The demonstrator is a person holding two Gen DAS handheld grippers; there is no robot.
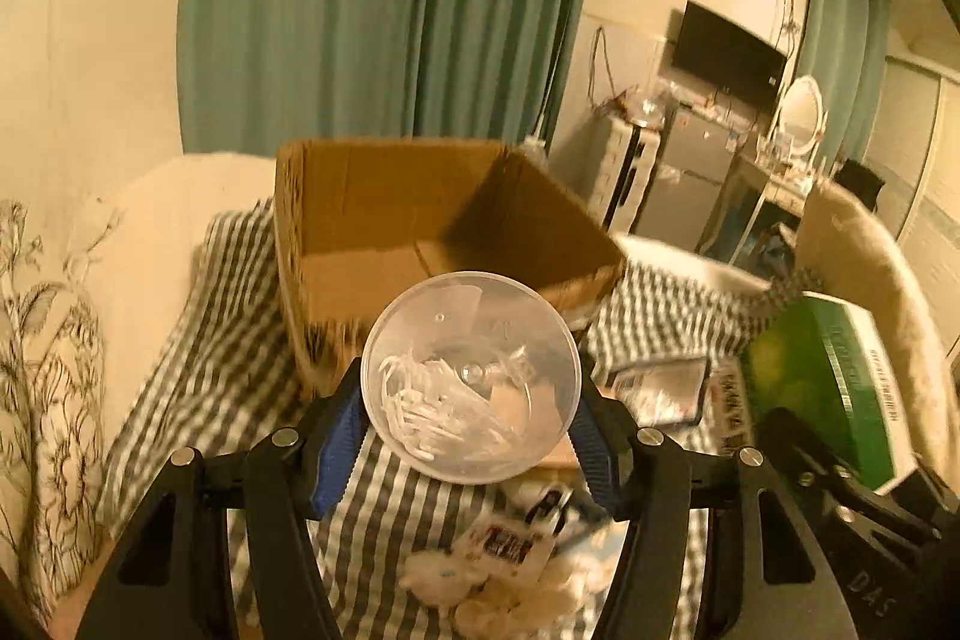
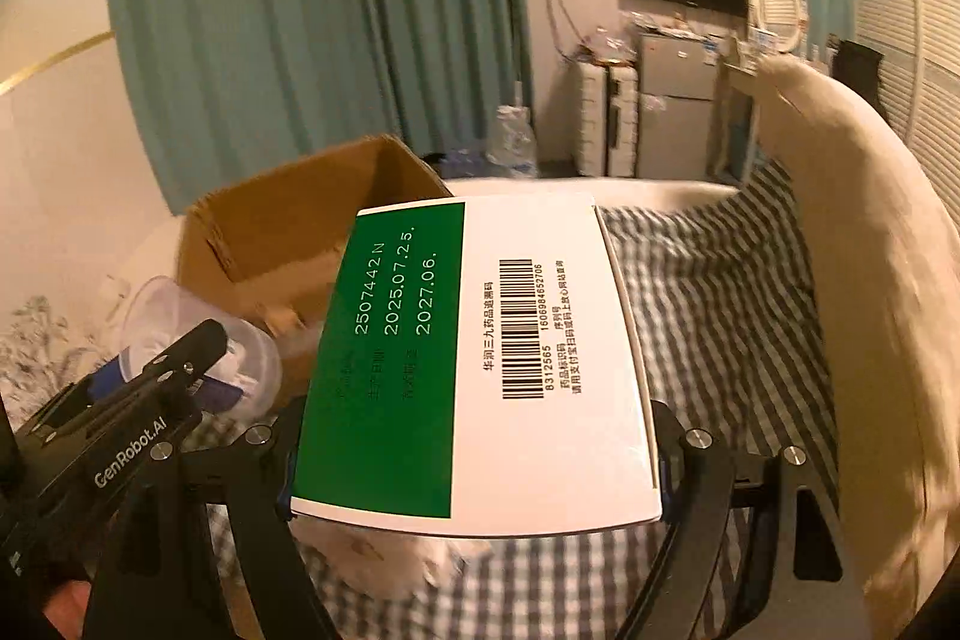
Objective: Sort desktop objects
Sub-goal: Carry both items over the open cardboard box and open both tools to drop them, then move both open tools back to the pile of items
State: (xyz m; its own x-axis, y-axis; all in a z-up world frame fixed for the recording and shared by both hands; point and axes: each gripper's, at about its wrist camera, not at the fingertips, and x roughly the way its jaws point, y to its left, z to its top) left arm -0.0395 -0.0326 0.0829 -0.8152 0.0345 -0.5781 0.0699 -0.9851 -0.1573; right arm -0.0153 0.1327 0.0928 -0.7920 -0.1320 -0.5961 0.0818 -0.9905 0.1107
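My left gripper [image 1: 471,421] pinches a clear plastic tub [image 1: 471,376] of white bits, held above the checked cloth [image 1: 240,340], near the open cardboard box [image 1: 420,220]. My right gripper [image 2: 474,466] clamps a green-and-white medicine box [image 2: 480,358], right of the tub.

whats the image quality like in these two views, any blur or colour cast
Left wrist view: warm yellow cast, strong fisheye bending; the clear tub in the left gripper is fairly sharp, the checked cloth and green box smeared. Right wrist view: same cast; the green box print is crisp, the cardboard box and cloth edges blurred.
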